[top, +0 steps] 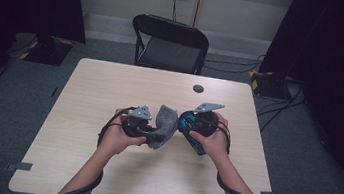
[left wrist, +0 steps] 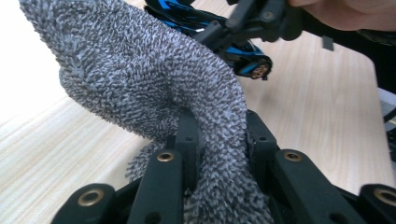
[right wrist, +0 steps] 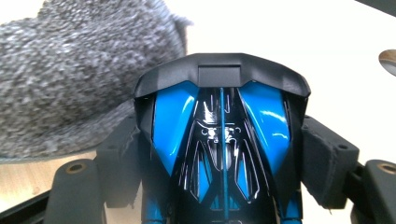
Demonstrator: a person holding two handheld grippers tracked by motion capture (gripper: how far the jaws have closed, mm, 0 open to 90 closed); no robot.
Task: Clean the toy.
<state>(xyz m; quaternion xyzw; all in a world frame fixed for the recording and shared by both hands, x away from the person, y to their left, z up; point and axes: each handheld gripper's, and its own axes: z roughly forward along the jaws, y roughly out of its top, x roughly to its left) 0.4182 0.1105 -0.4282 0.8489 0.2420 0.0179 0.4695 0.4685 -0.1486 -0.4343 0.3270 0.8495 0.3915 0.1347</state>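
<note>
At the frame's centre, above the worktop point(top: 98, 178), your left gripper point(top: 147, 133) pinches the grey cloth point(top: 163, 126); your right gripper point(top: 187, 129) clamps the blue-and-black toy car point(top: 190, 132) just beside it.

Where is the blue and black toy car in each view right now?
High view: the glossy blue and black toy car is right of centre, held in the right gripper.
Left gripper view: top centre, above the fuzzy grey cloth.
Right gripper view: bottom centre, clamped between the fingers.
Shared landmark: the grey cloth, always beside the car.
</note>
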